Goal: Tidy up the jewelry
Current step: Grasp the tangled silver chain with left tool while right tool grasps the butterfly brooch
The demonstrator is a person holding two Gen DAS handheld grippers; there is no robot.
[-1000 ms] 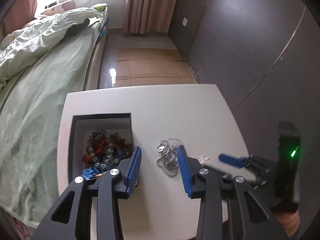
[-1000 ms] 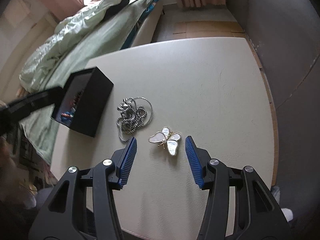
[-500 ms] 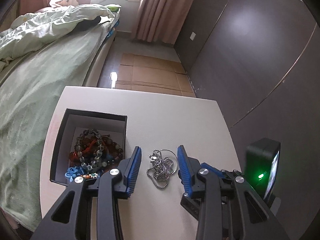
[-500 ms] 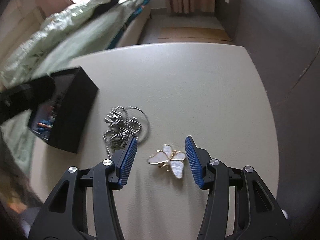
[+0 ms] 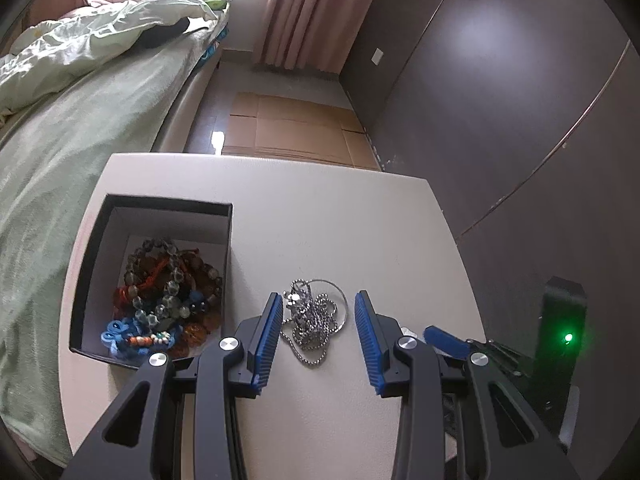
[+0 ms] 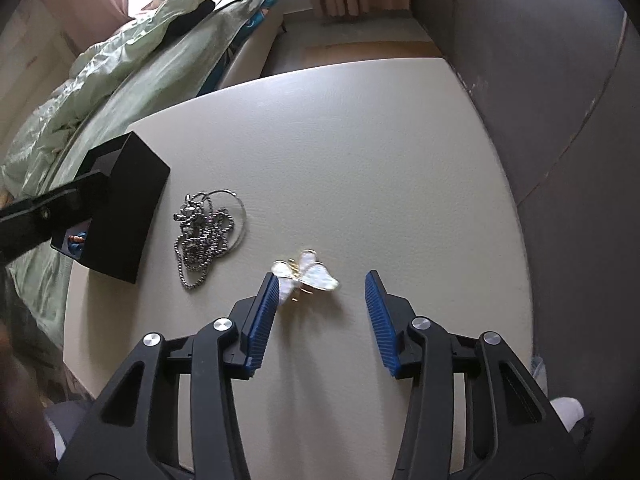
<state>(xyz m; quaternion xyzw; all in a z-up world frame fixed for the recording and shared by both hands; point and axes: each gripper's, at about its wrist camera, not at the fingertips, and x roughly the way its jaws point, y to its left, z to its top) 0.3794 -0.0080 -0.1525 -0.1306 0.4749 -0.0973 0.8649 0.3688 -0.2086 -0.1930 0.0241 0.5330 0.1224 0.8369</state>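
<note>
A silver ball chain with a ring (image 5: pixel 314 320) lies bunched on the cream table, and my open left gripper (image 5: pixel 318 312) straddles it. The chain also shows in the right wrist view (image 6: pixel 206 236). A white and gold butterfly brooch (image 6: pixel 306 276) lies between the fingers of my open right gripper (image 6: pixel 322 294), close to the left finger (image 6: pixel 266 304). A black open box (image 5: pixel 96 268) at the left holds several bead bracelets (image 5: pixel 168 296). The box also shows in the right wrist view (image 6: pixel 124 212).
The cream table (image 5: pixel 340 224) has a rounded far edge. A bed with a green quilt (image 5: pixel 80 92) runs along the left. A dark wall (image 5: pixel 500 120) stands to the right. The right gripper's body with a green light (image 5: pixel 564 336) sits at the right.
My left gripper has moved right from beside the box to straddle the silver chain. My right gripper has closed in on the butterfly brooch, which now sits nearer its left finger.
</note>
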